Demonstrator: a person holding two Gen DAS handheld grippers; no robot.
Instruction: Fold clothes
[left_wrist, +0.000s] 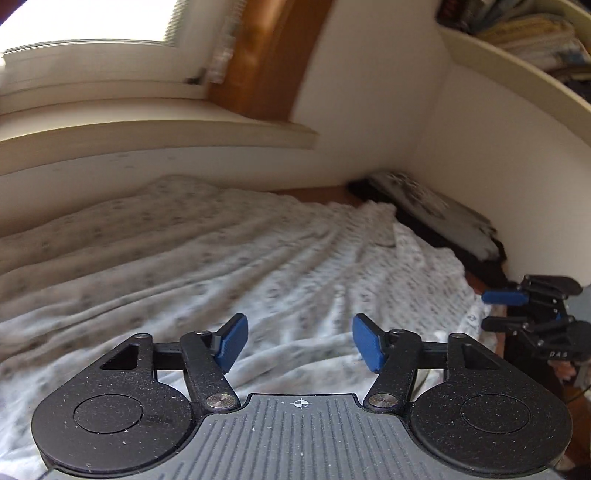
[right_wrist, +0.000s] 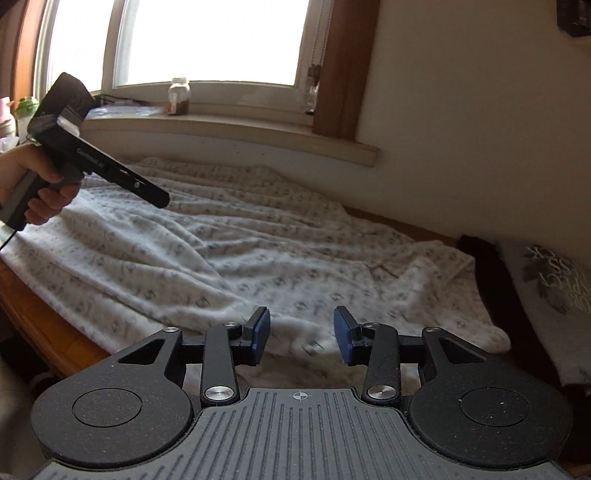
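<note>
A white garment with a small grey print (left_wrist: 229, 258) (right_wrist: 236, 258) lies spread and rumpled over a wooden table. My left gripper (left_wrist: 299, 343) hovers open above its near part, nothing between the blue pads. My right gripper (right_wrist: 301, 339) is open too, just above the cloth's near edge, and empty. In the left wrist view the right gripper (left_wrist: 517, 310) appears at the far right, beside the cloth's right edge. In the right wrist view a hand (right_wrist: 33, 184) holds the left gripper's body (right_wrist: 96, 155) above the cloth's left side.
A folded dark and grey garment with a printed design (left_wrist: 436, 218) (right_wrist: 546, 291) lies at the right by the wall. A window sill (right_wrist: 229, 133) with a jar (right_wrist: 179, 96) runs behind the table. The table's wooden edge (right_wrist: 44, 317) shows at left. Shelves with books (left_wrist: 524, 40) hang upper right.
</note>
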